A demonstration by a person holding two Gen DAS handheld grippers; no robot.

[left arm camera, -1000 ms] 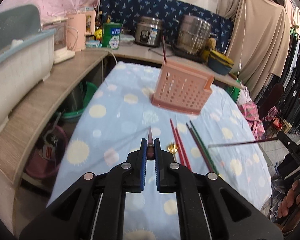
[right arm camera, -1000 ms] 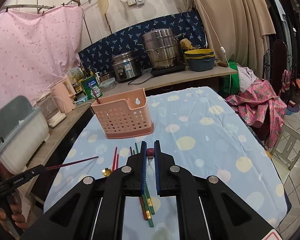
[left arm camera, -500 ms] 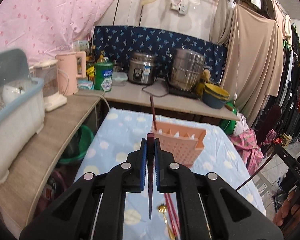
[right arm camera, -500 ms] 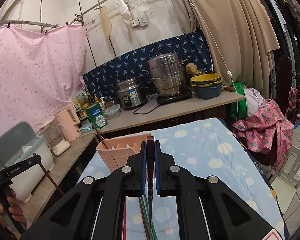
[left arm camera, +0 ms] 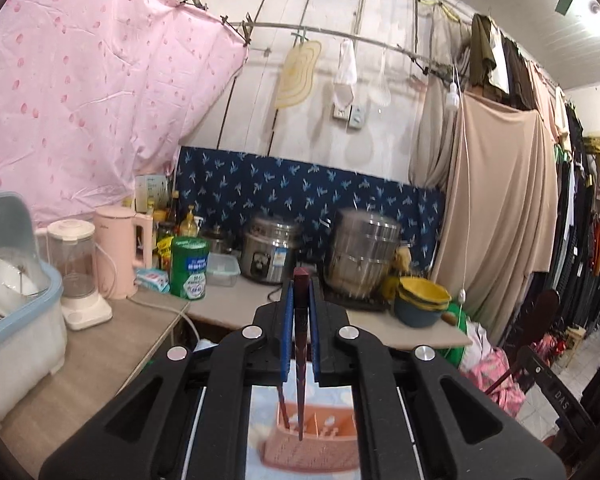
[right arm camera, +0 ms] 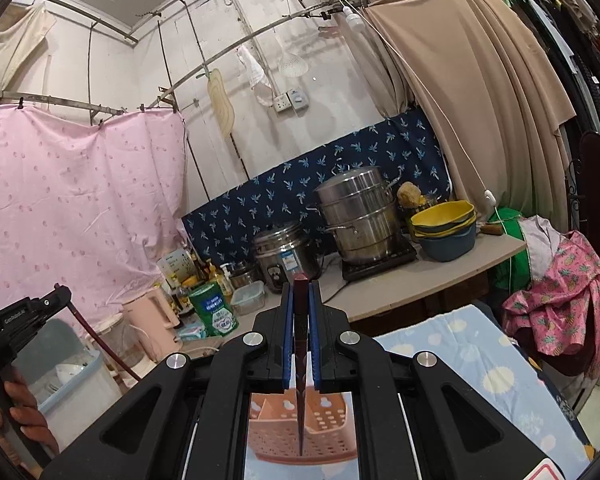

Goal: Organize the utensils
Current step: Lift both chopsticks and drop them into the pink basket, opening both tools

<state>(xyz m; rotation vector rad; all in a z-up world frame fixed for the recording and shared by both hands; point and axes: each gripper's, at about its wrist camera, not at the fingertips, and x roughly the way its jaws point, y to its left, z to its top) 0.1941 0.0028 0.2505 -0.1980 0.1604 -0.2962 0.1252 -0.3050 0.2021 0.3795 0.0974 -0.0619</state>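
Tabletop (right arm camera: 460, 344): we see the pink holder (right arm camera: 324, 432) on it, one chopstick (left arm camera: 281, 404) already in.
Left hand-held gripper (left arm camera: 300, 300): we clamp a dark chopstick (left arm camera: 299, 360) above it.
Right hand-held gripper (right arm camera: 300, 300): we pinch another chopstick (right arm camera: 300, 360); both undropped.

Both wrist views face the counter (left arm camera: 236, 308), sharing the basket (right arm camera: 300, 436).
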